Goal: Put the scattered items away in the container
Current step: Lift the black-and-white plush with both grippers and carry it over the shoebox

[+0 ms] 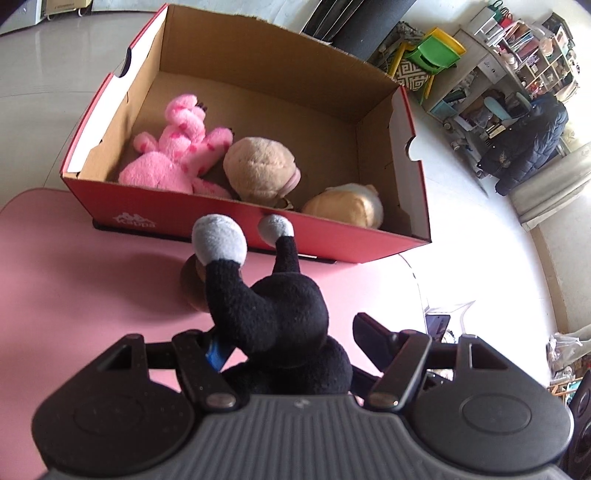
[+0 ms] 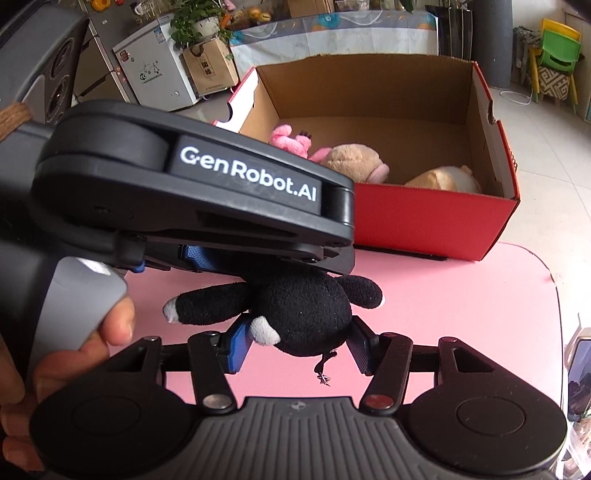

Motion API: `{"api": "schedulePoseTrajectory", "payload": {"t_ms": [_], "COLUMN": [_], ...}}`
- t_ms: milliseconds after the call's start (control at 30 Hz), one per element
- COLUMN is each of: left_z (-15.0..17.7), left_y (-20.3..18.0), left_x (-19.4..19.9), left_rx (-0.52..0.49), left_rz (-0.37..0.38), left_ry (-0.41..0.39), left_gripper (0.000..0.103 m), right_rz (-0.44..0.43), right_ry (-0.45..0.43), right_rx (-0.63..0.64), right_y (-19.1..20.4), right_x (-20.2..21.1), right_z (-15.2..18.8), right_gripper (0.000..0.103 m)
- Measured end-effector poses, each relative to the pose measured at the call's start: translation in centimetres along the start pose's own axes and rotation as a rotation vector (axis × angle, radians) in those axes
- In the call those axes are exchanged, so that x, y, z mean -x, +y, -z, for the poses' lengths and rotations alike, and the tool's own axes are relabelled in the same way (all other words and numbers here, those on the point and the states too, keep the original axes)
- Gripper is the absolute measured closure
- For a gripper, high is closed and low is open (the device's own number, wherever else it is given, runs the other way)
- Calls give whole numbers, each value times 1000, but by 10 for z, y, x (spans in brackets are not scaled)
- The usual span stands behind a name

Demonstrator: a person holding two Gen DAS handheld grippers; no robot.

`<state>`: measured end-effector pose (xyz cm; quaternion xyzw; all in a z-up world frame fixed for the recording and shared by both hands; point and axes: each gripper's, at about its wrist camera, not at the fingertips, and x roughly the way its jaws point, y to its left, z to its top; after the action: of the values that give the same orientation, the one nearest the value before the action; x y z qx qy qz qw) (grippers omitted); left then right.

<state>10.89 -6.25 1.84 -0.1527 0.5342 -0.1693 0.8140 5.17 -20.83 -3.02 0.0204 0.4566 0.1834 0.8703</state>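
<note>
Left gripper (image 1: 291, 339) clamps black toy (image 1: 284, 306) | right gripper (image 2: 295, 347) jaws spread around it | toy's head hidden | box (image 1: 229, 221) beyond

"kappa" in white on the red box (image 1: 155, 206) front, "genrobot.ai" in white on the left gripper (image 2: 295, 280) body

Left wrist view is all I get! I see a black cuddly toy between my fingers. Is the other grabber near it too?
Observer: Yes. The right gripper has one finger on each side of the black toy. I cannot tell whether it pinches.
Child: Is anything hanging off it?
Observer: A thin dark thread dangles underneath.
Child: What's farther back?
Observer: A leafy potted plant stands beyond the red box, to its left.
</note>
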Motion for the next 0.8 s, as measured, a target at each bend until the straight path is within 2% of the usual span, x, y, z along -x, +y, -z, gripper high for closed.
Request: {"api": "schedulePoseTrajectory", "payload": {"t_ms": [233,533,600,800], "left_z": [0,-3,-3,-7], "left_y": [-4,-6,-7,-12], "left_x": [6,17,19,25], "left_rx": [-12,-16,-20,-33], "left_rz": [-9,-4,-7,6], "left_ry": [-22,-55,-61,-99], "left_gripper": [33,33,33,33], "right_rz": [-5,-11,-9,4], "right_ry": [-21,-53,-62,-103], "right_rx": [8,13,18,23], "right_y": [-1,8,12,8], "right_x": [1,14,6,15], "right_z": [-2,24,15,10], "right_gripper": [47,47,47,47]}}
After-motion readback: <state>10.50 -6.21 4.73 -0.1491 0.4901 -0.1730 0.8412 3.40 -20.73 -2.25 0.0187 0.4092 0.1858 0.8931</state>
